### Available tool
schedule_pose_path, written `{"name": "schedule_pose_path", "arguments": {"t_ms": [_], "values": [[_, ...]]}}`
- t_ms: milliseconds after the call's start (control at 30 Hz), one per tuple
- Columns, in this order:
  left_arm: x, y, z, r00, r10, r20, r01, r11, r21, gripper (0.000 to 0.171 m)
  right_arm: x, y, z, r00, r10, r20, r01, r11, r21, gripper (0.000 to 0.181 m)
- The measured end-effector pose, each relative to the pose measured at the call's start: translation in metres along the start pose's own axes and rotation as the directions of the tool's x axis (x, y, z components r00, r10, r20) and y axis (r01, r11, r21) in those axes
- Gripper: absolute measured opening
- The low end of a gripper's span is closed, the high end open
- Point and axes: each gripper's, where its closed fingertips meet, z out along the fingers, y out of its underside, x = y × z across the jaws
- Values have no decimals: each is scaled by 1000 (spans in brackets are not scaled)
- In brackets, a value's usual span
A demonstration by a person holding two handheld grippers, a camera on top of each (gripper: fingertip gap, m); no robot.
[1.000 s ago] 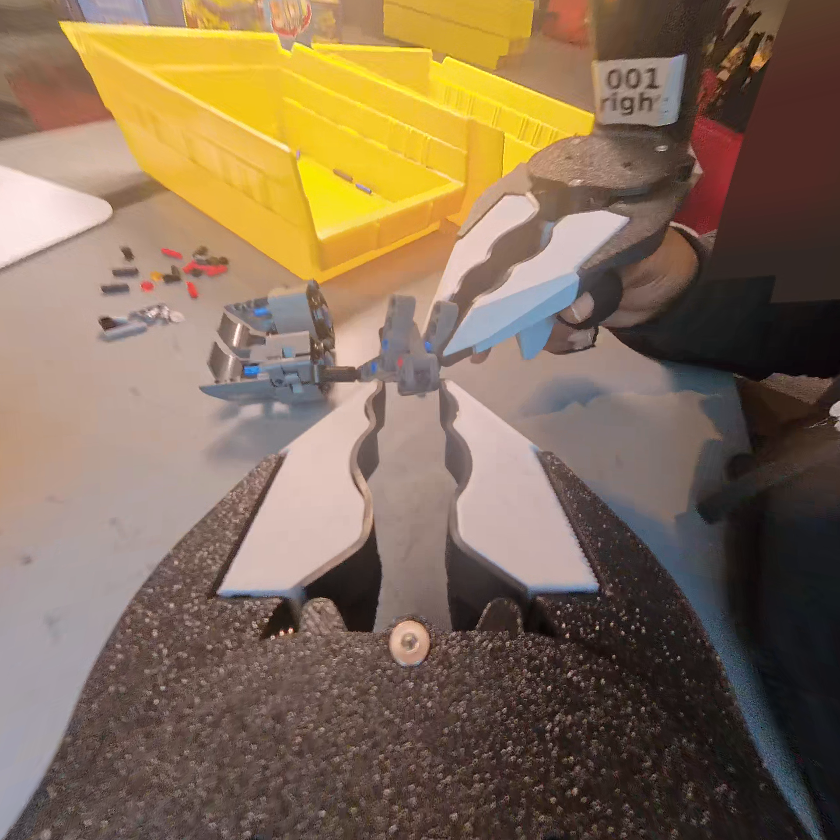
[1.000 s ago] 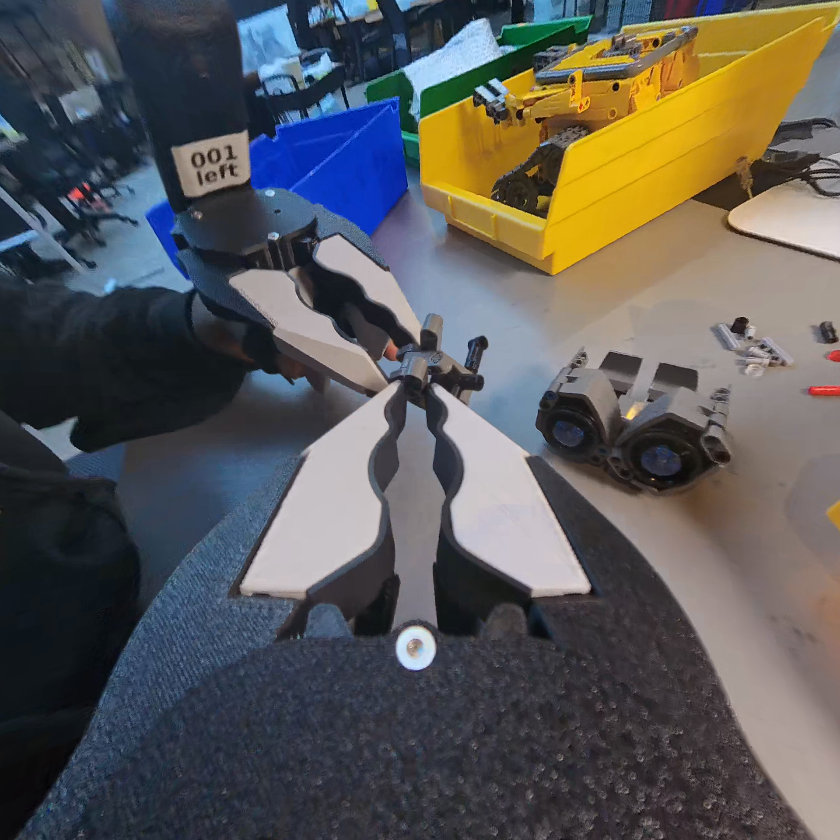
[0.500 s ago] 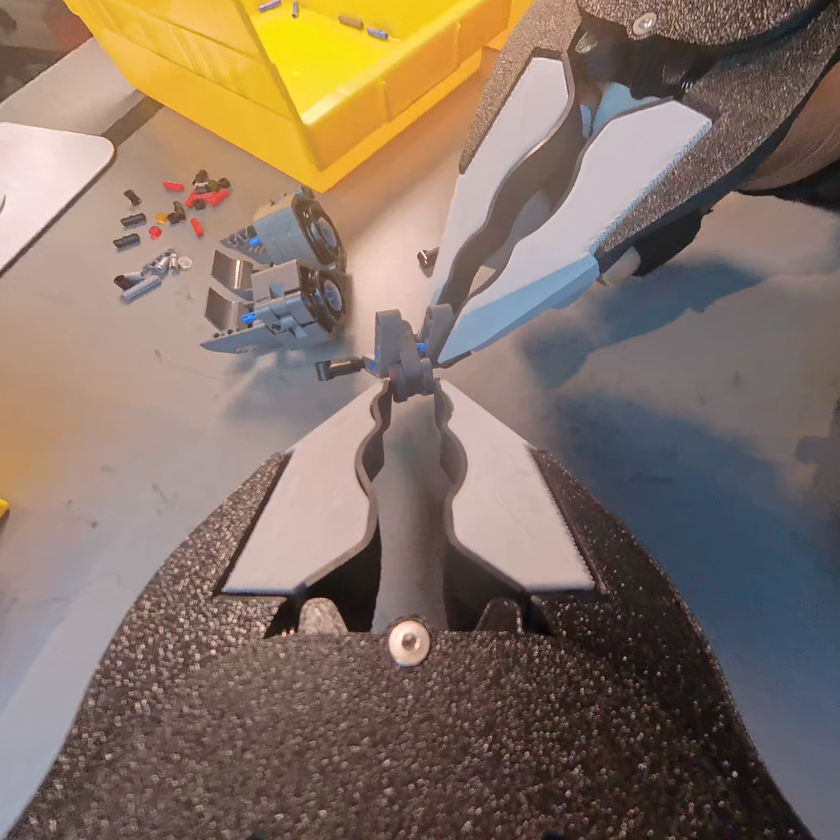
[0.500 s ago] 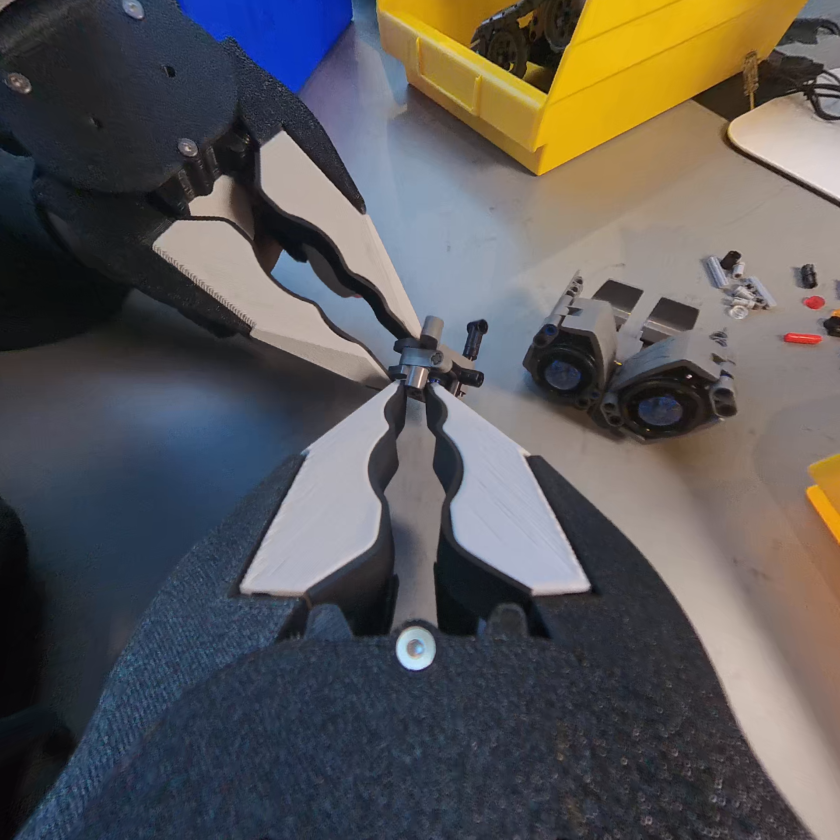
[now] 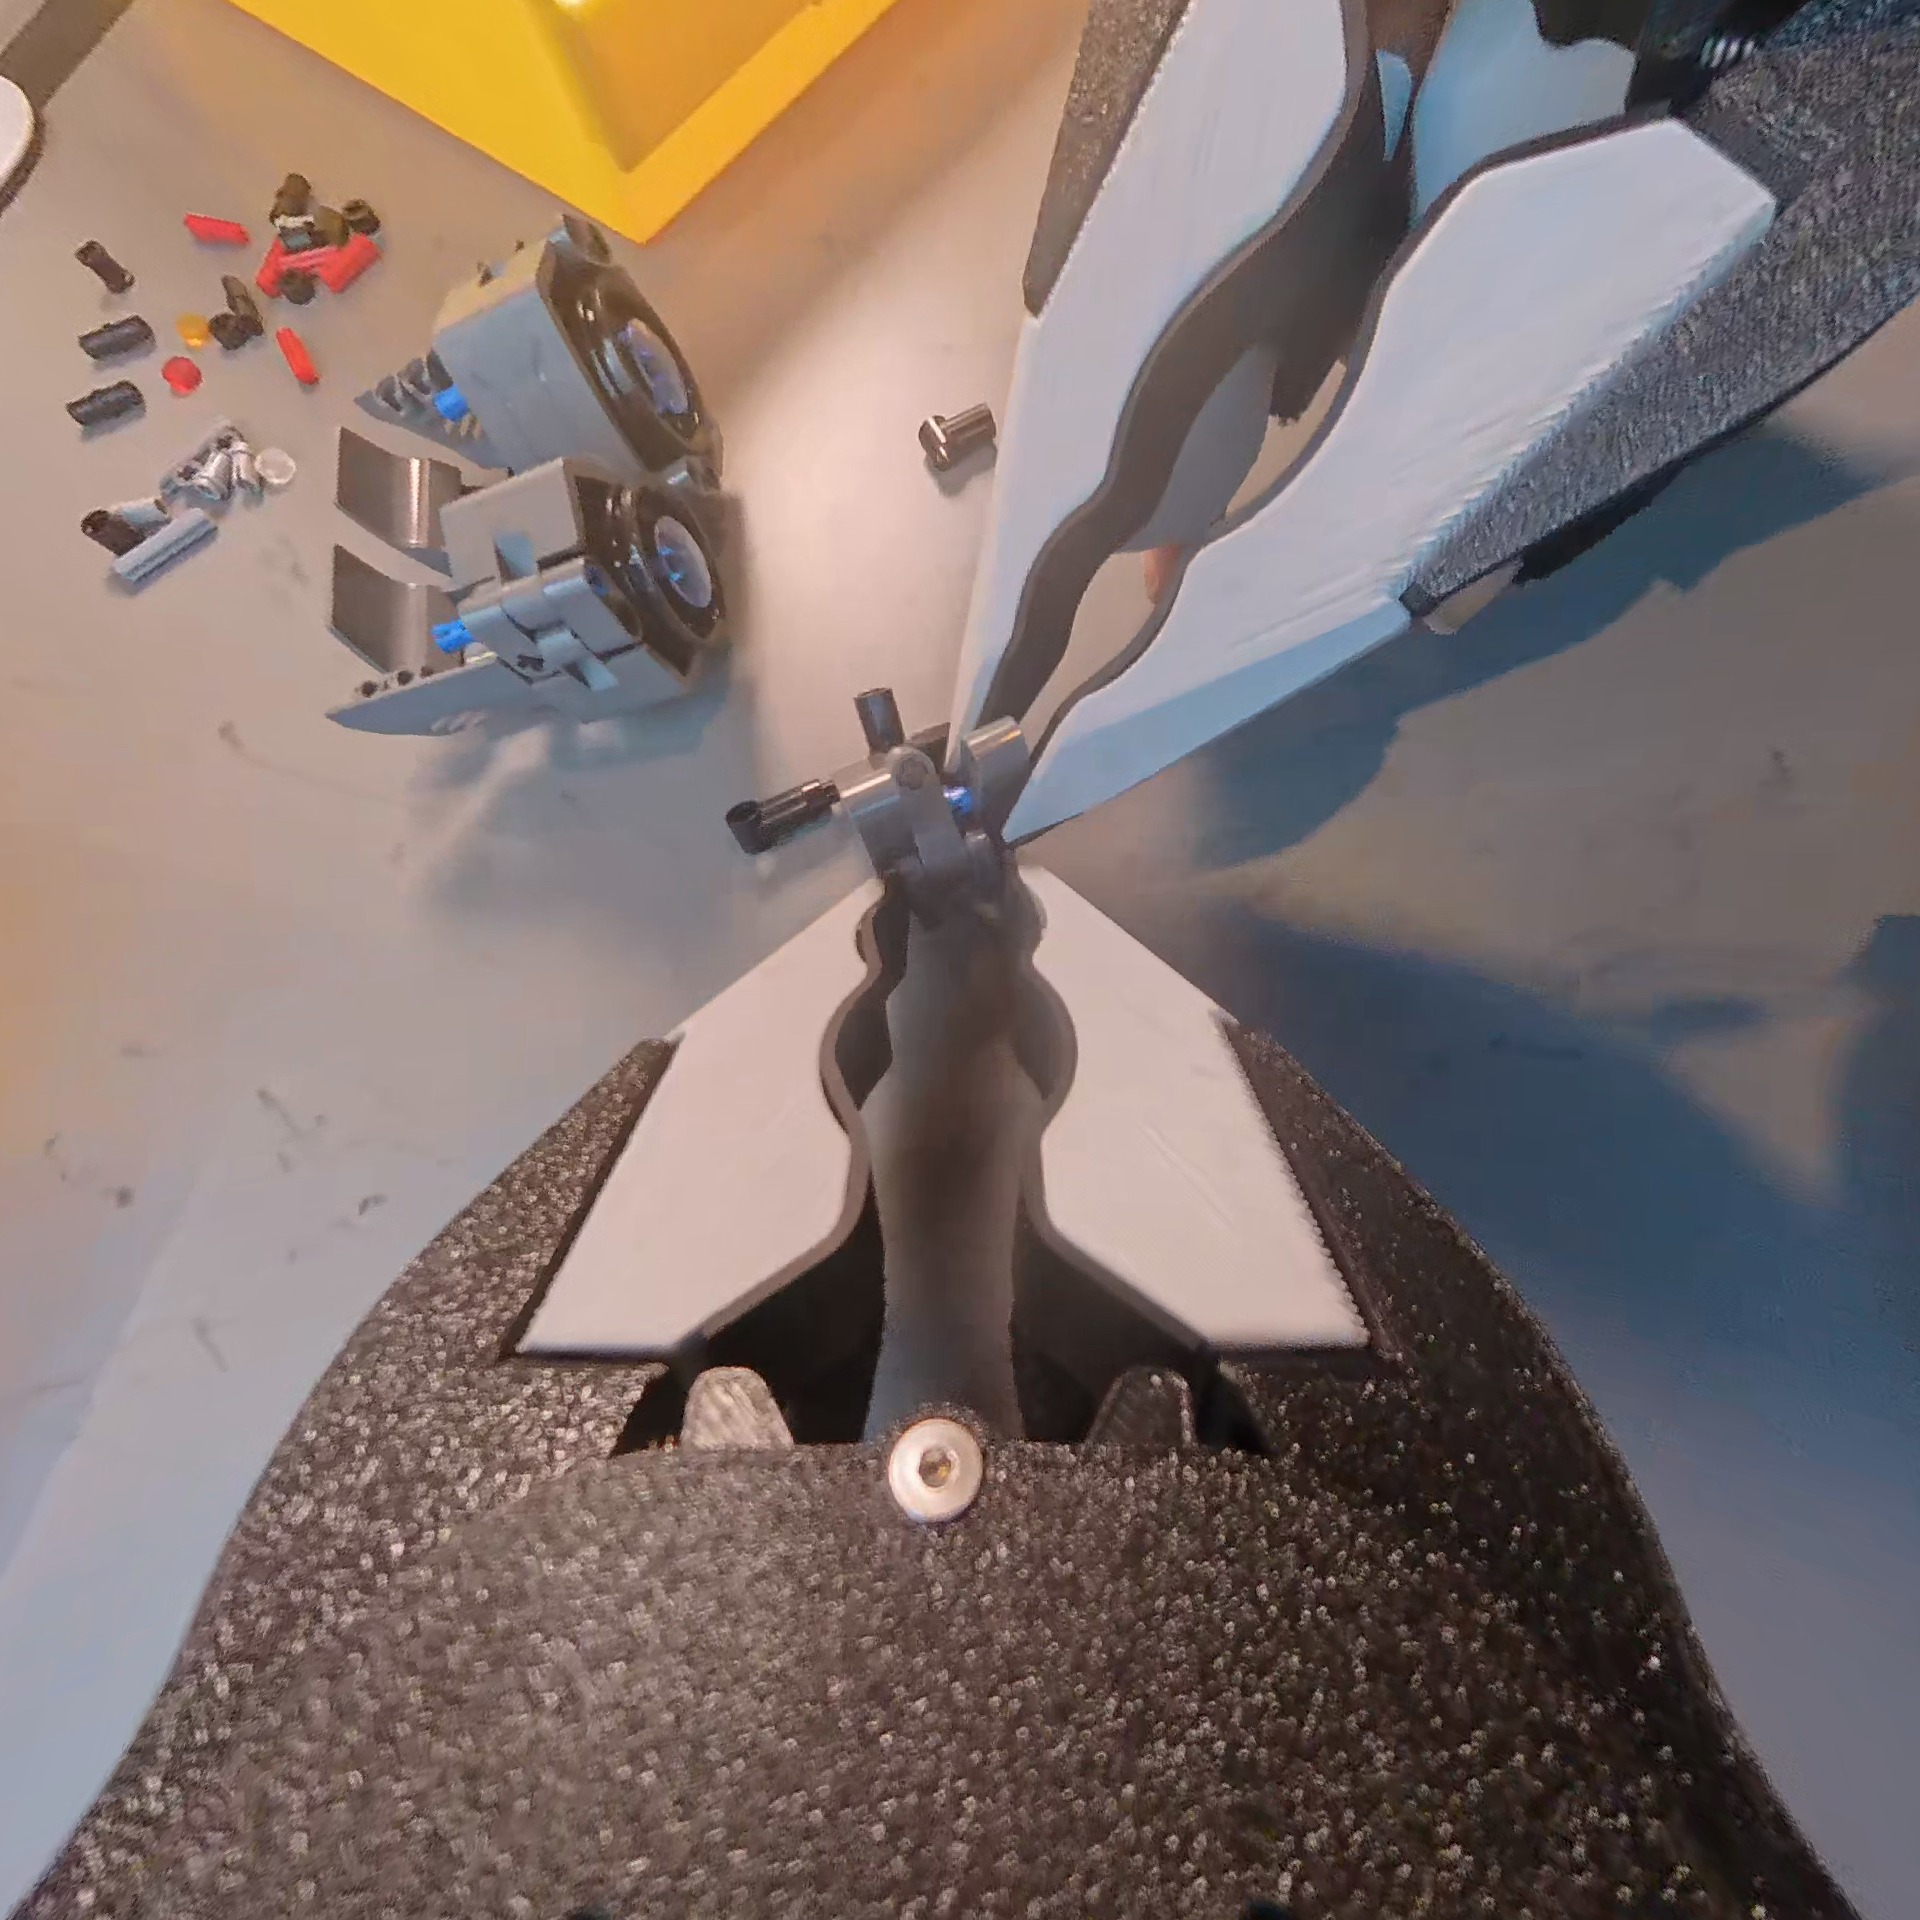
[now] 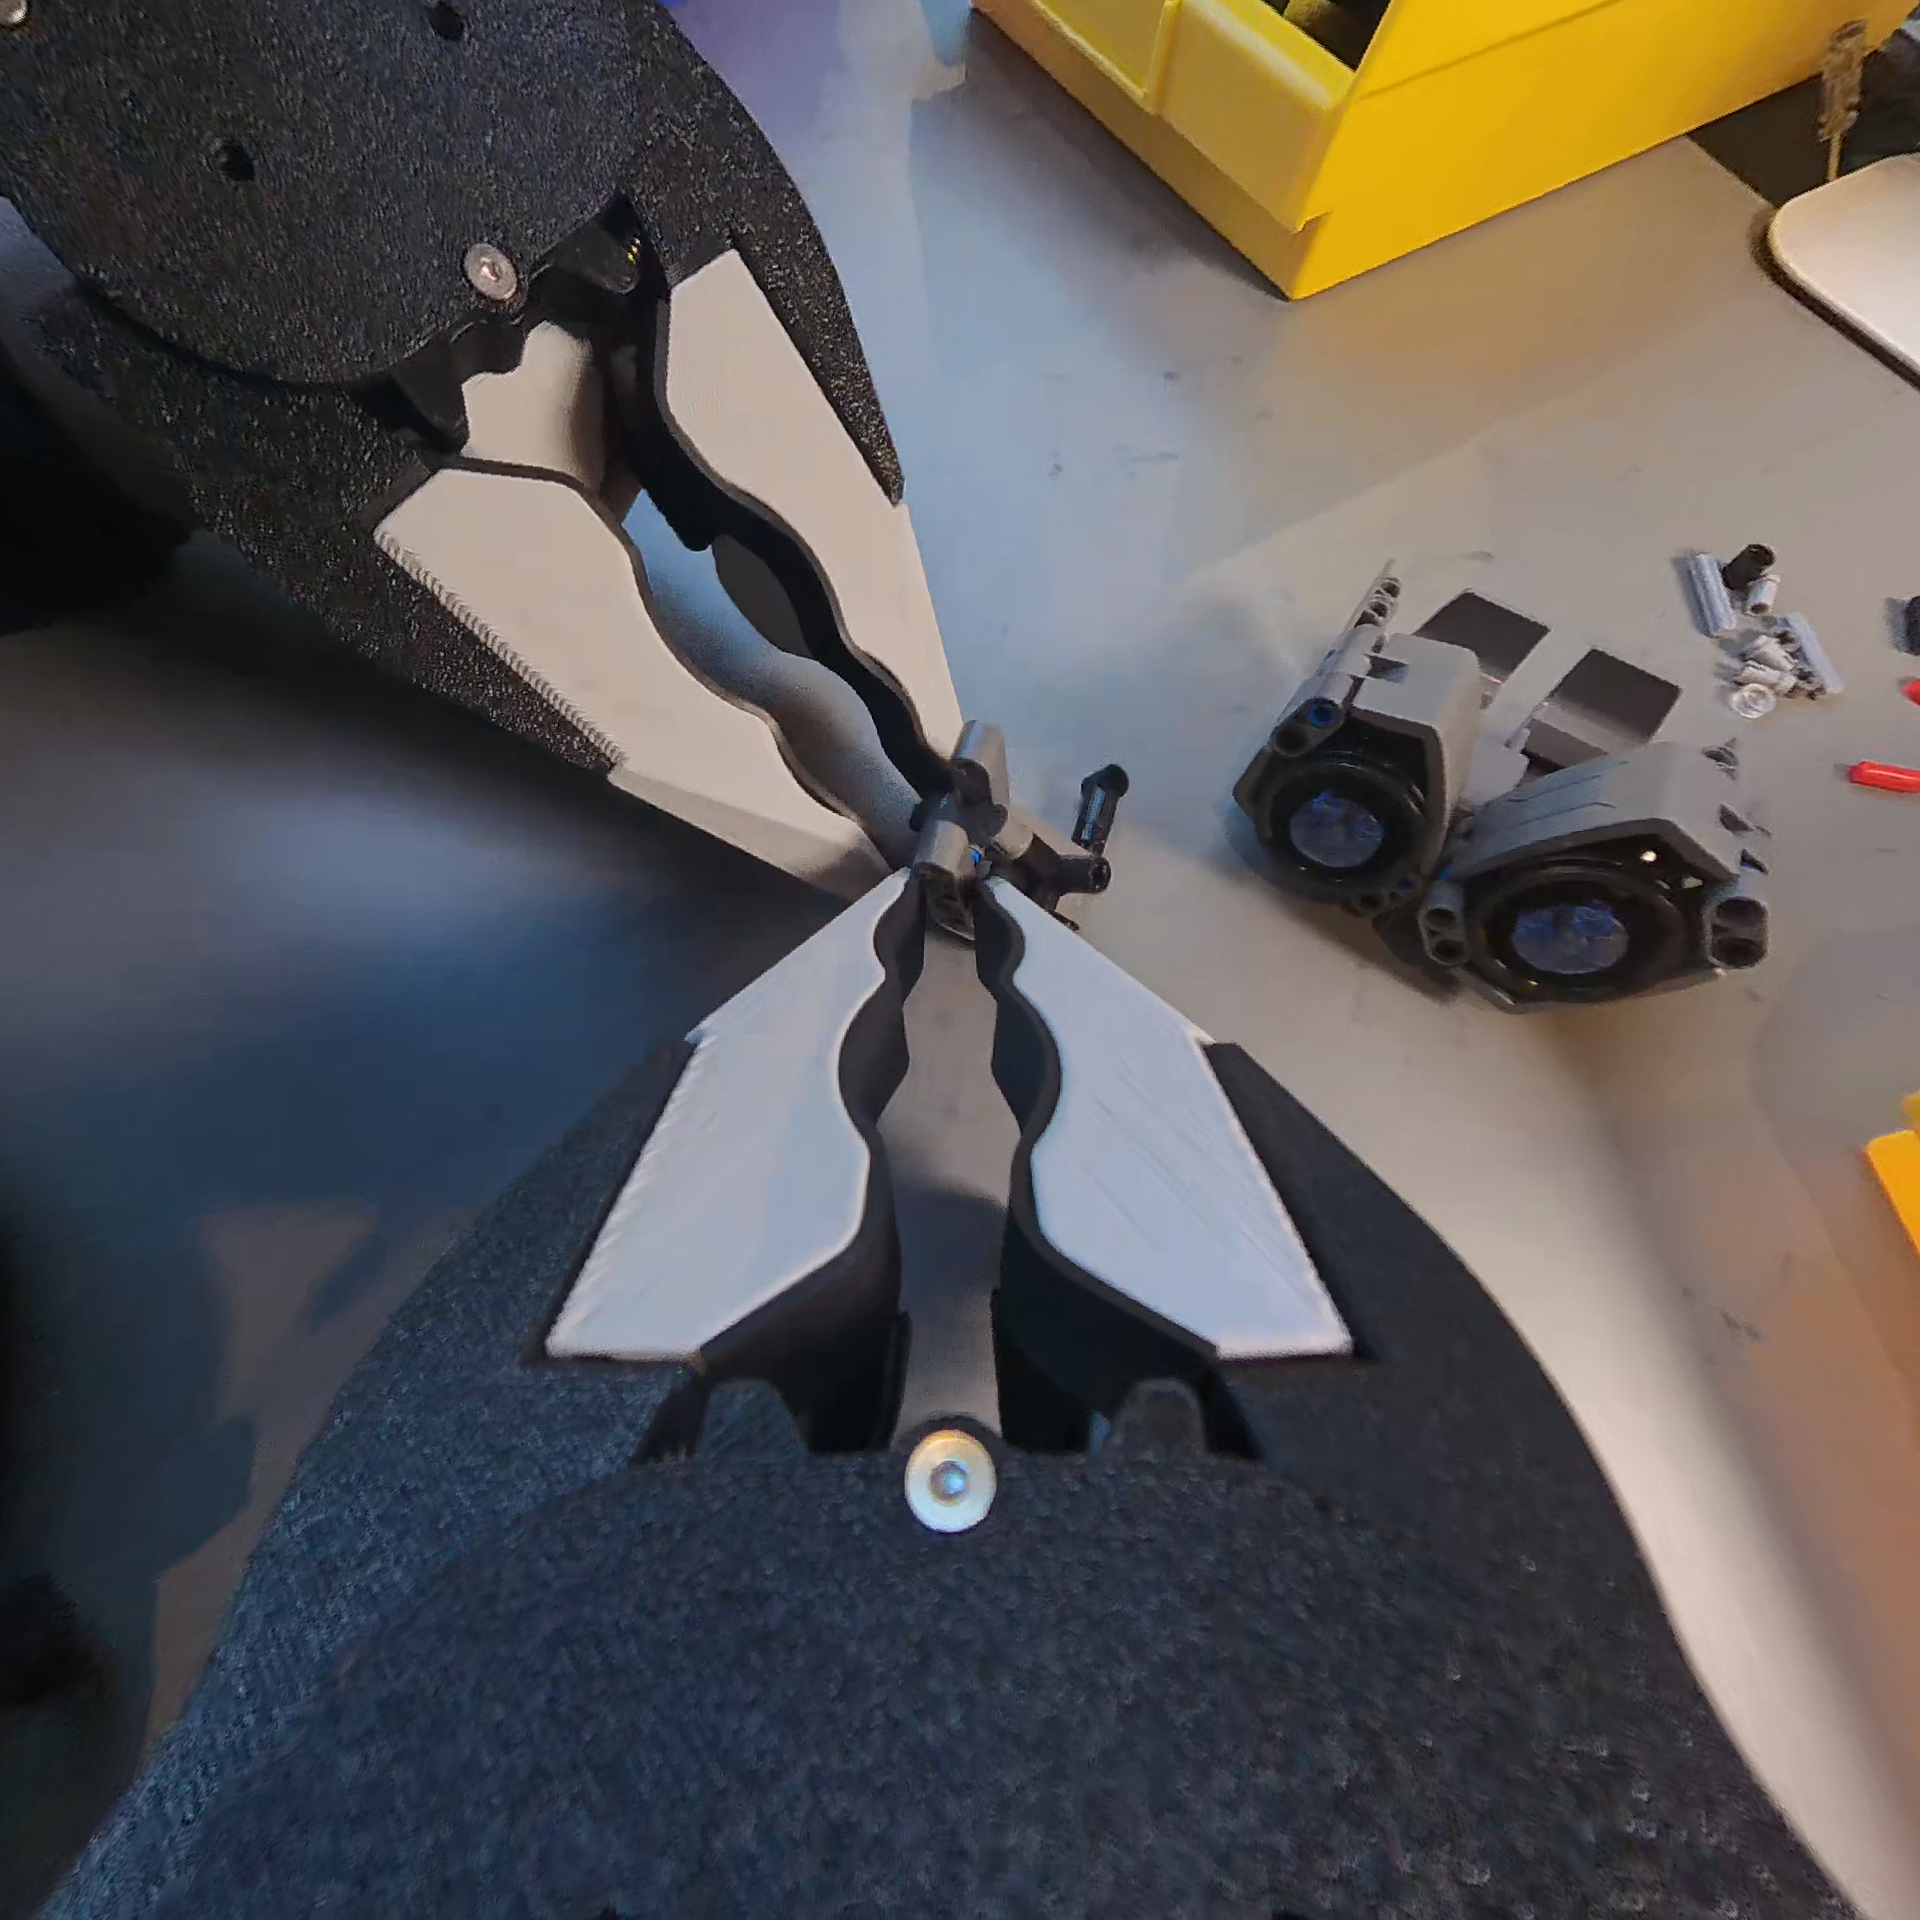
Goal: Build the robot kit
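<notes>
1. Left wrist view: the left gripper [image 5: 951,894] and right gripper [image 5: 992,795] both pinch one small grey connector assembly [image 5: 920,821] above the table [image 5: 312,987]; one black pin [image 5: 781,816] sticks out leftward. Two grey motor blocks [image 5: 582,520] lie to its left.
2. Right wrist view: the same assembly [image 6: 971,831] sits between both pairs of tips, its long axis running away from the camera; one yellow bin [image 6: 1351,156] stands behind.

Scuffed grey tabletop [image 5: 260,935] w/ yellow bin [image 6: 1455,156] at far edge, warm light.

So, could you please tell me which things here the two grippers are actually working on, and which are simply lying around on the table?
In hand:
- small grey connector assembly with black pins, pinched from both sides
- left gripper
- right gripper

Lying about:
- grey twin-lens block assembly
- loose black pin
- scatter of small red and black pieces
- yellow plastic bin
</notes>
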Motion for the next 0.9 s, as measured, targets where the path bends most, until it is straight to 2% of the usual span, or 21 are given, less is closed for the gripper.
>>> {"name": "schedule_pose_path", "arguments": {"t_ms": [167, 433, 567, 733, 900], "values": [[-1, -4, -1, 1000, 22, 12, -22, 1000, 14, 16, 3, -3, -3, 978, 170, 120, -177, 983, 46, 6], [-3, -8, -3, 997, 72, 26, -73, 997, 35, 15, 7, -6, -4, 909, 328, 259, -350, 936, 44, 6], [-2, -11, -5, 996, 91, 16, -91, 994, 58, 15, 7, -8, -5, 833, 412, 369, -451, 892, 21, 6], [2, -11, -9, 993, 112, -30, -108, 990, 94, 17, 2, -9, -7, 794, 420, 440, -465, 885, -6, 6], [14, -10, -17, 980, 96, -176, -71, 987, 145, 18, -12, -9, -12, 767, 373, 522, -421, 907, -29, 6]]}}
